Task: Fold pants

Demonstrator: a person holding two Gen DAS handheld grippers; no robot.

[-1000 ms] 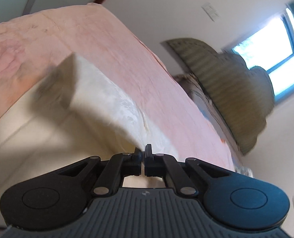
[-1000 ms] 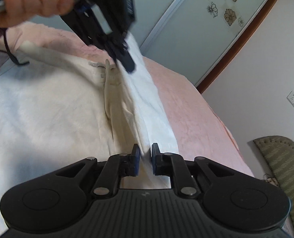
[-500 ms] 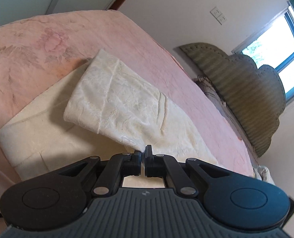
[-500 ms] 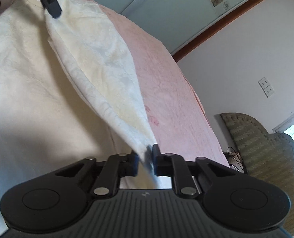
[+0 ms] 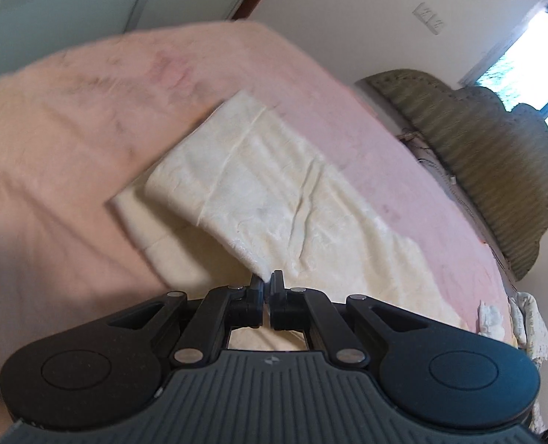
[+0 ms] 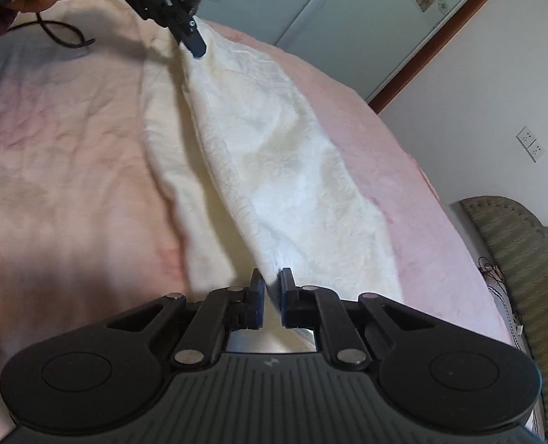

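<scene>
Cream white pants (image 5: 274, 199) lie on a pink bedspread (image 5: 70, 140), one leg lifted over the other. My left gripper (image 5: 267, 280) is shut on an edge of the upper leg. My right gripper (image 6: 272, 279) is shut on the other end of the same leg (image 6: 274, 155). In the right wrist view the left gripper (image 6: 194, 46) shows at the far end, held by a hand, pinching the cloth. The lifted leg hangs taut between the two grippers above the lower leg (image 6: 170, 170).
The pink bedspread (image 6: 59, 140) spreads wide on both sides of the pants. An olive green headboard (image 5: 488, 155) stands at the bed's right end. A wardrobe with sliding doors (image 6: 348, 3) and a white wall with sockets (image 6: 531, 144) lie beyond the bed.
Both grippers have carried the lifted leg sideways across the bed. The leg now lies lower and more spread over the other leg. Both grippers stay shut on the cloth.
</scene>
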